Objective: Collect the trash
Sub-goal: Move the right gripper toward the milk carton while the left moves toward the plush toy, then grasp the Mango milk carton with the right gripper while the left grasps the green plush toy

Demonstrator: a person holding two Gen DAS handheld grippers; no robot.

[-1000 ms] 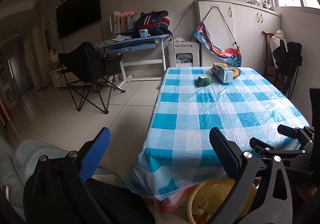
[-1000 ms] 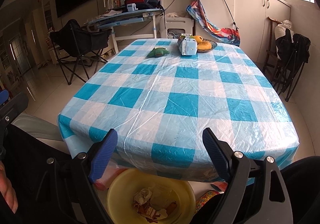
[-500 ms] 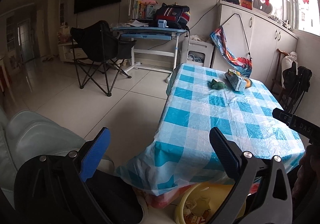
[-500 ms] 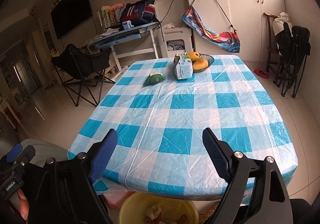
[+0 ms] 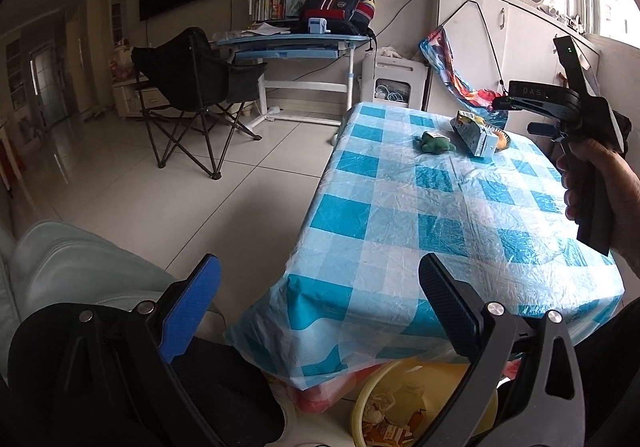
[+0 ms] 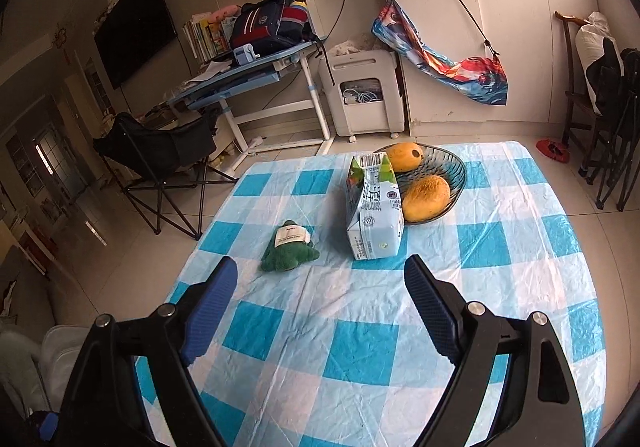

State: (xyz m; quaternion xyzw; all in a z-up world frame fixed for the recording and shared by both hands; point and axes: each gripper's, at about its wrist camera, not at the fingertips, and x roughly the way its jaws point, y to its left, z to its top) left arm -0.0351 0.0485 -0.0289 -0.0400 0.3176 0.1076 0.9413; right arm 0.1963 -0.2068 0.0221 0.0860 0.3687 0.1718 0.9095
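The right gripper [image 6: 320, 287] has advanced over the blue-and-white checked plastic tablecloth [image 6: 400, 347], jaws spread wide, nothing between them. The lying blue-and-white drink carton [image 6: 374, 223] now sits just ahead, touching the dark glass fruit bowl [image 6: 456, 167], beside the green plush toy [image 6: 290, 247]. The left gripper [image 5: 320, 303], likewise released and empty, has shifted slightly; the yellow plastic trash basin [image 5: 400, 407] stays below the table edge.

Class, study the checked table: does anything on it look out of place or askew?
Yes. The drink carton lies tipped on its side, touching the fruit bowl instead of standing upright. A green plush toy lies alone beside it on the tablecloth. Nothing looks spilled.
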